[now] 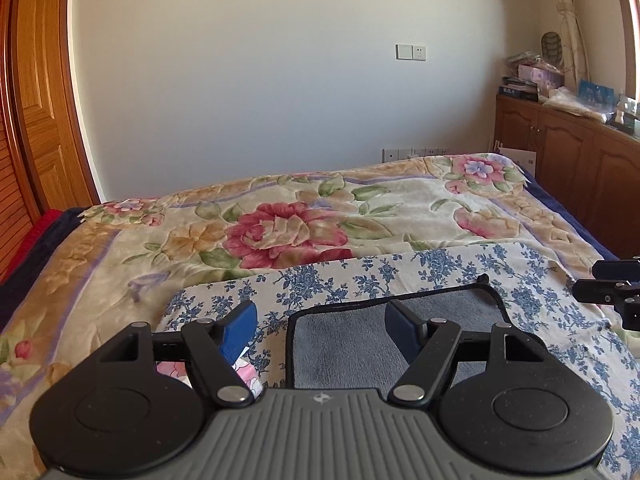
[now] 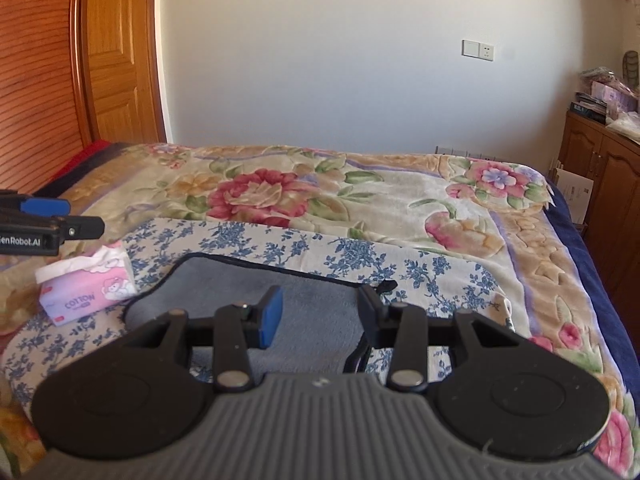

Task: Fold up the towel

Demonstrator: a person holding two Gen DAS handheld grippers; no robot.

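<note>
Grey black-edged towel (image 1: 352, 344) lies flat just ahead of your wide-open, empty left gripper (image 1: 322, 330) and right gripper (image 2: 320, 316), long axis spanning both.

The towel (image 1: 352, 344) is grey and plush with a thin dark binding around its edge and rounded corners. It lies flat and spread out, unfolded, on a blue-flowered white cloth (image 1: 440, 268) laid over the bed. A small dark loop (image 2: 385, 286) sticks out at its far right corner.
</note>
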